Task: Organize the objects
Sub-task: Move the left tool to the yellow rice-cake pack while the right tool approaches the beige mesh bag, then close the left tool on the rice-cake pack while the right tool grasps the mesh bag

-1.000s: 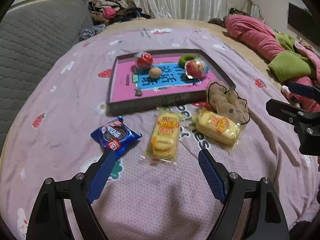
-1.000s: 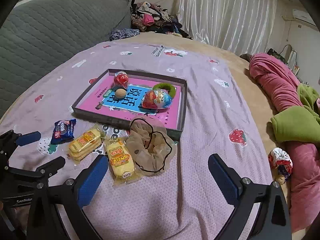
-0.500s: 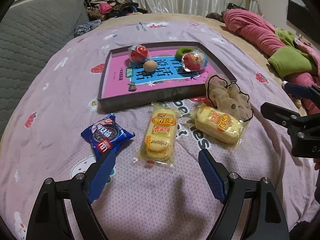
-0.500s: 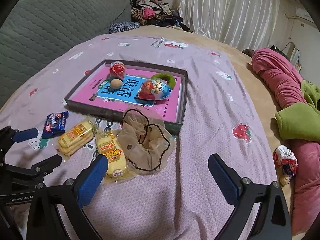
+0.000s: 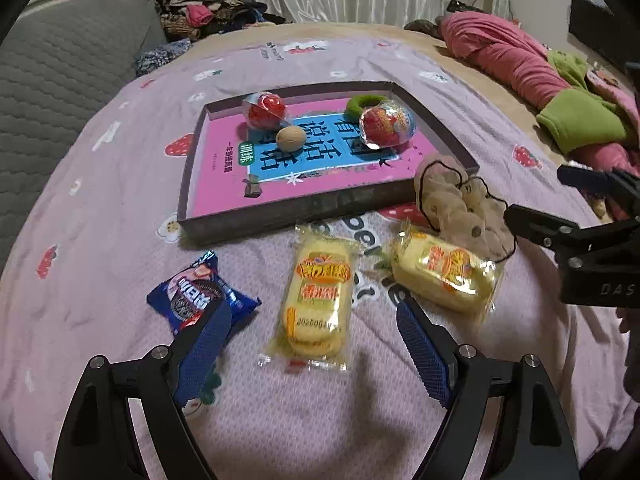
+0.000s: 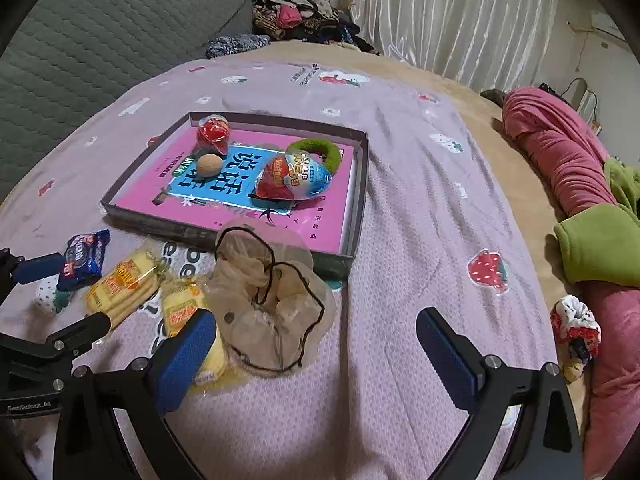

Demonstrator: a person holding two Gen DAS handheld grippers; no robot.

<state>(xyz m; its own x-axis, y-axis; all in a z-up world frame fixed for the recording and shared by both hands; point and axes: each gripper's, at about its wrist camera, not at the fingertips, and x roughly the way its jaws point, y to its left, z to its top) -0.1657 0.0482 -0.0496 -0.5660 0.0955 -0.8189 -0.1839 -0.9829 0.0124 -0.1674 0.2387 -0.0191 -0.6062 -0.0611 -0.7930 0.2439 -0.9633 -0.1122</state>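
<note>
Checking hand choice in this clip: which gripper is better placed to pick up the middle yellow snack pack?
Left, probably. The left gripper is open with its jaws straddling the middle yellow snack pack. The right gripper, also open, faces the beige mesh pouch and the other yellow pack.

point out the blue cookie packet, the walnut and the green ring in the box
blue foil cookie packet (image 5: 196,300), left wrist view, middle of its printed front
round tan walnut (image 5: 291,139), left wrist view, centre of the shell
fuzzy green ring (image 6: 329,151), right wrist view, its exposed right arc
</note>
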